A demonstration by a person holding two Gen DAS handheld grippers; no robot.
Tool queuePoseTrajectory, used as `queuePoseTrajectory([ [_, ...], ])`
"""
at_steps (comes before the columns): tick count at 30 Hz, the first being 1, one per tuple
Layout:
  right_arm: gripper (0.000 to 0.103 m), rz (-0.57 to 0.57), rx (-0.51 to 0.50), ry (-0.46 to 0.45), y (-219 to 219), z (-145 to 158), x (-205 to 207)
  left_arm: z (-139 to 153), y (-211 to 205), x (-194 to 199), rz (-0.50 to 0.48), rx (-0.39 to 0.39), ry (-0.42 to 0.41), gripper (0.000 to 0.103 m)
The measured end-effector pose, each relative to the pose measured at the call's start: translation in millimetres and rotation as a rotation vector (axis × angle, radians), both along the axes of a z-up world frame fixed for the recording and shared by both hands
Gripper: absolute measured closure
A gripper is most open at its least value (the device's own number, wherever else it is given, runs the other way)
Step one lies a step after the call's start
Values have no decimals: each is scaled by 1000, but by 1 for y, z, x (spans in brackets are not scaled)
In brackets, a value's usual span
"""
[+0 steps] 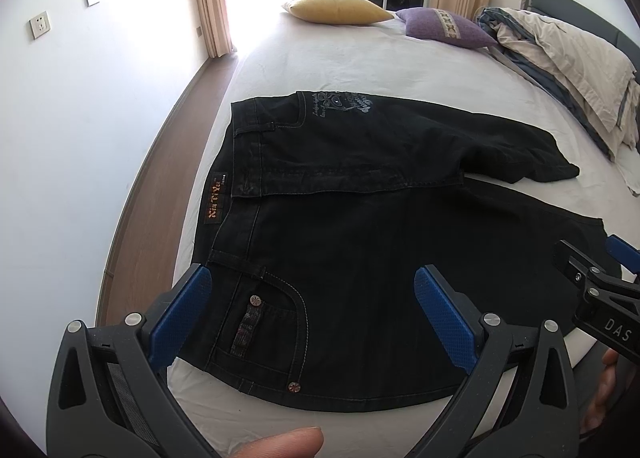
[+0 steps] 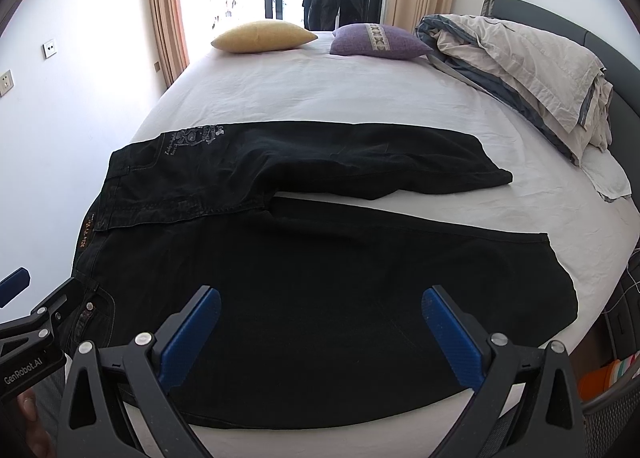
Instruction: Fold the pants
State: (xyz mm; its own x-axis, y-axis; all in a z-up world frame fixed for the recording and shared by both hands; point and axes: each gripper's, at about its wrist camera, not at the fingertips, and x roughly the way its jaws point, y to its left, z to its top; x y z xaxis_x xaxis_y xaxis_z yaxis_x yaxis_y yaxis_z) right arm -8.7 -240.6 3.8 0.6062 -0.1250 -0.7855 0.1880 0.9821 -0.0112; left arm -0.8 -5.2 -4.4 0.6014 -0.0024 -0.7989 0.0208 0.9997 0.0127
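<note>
Black jeans (image 1: 360,242) lie spread flat on the white bed (image 1: 328,58), waistband at the left, both legs running right; they also show in the right wrist view (image 2: 320,270). The far leg (image 2: 360,166) angles away from the near leg (image 2: 440,278). My left gripper (image 1: 312,294) is open and empty, hovering above the near front pocket by the waistband. My right gripper (image 2: 320,314) is open and empty above the near leg's thigh. The right gripper also shows at the edge of the left wrist view (image 1: 596,282), and the left gripper shows in the right wrist view (image 2: 28,318).
A yellow pillow (image 2: 262,36) and a purple pillow (image 2: 378,40) lie at the bed's far end. A crumpled duvet (image 2: 528,70) is piled along the right side by the headboard. A wall and a wooden floor strip (image 1: 160,186) run along the bed's left.
</note>
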Motion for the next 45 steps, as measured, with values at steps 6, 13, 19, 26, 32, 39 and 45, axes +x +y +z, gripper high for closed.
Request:
queuePoseTrajectory([
  [6, 0, -1, 0, 0, 0, 0, 0, -1, 0, 0, 0, 2, 0, 0],
  [13, 0, 0, 1, 1, 0, -1, 0, -4, 2, -2, 1, 3, 0, 0],
  [19, 0, 2, 0, 3, 1, -2, -2, -7, 4, -5, 3, 2, 2, 0],
  [26, 0, 3, 2, 6, 2, -4, -3, -9, 6, -6, 5, 2, 8, 0],
  [32, 0, 4, 3, 7, 4, -6, -4, -11, 6, -4, 4, 3, 9, 0],
  [39, 0, 5, 4, 10, 5, -7, -5, -11, 6, -4, 4, 2, 11, 0],
  [45, 0, 4, 3, 10, 5, -7, -4, -11, 7, -4, 5, 2, 13, 0],
])
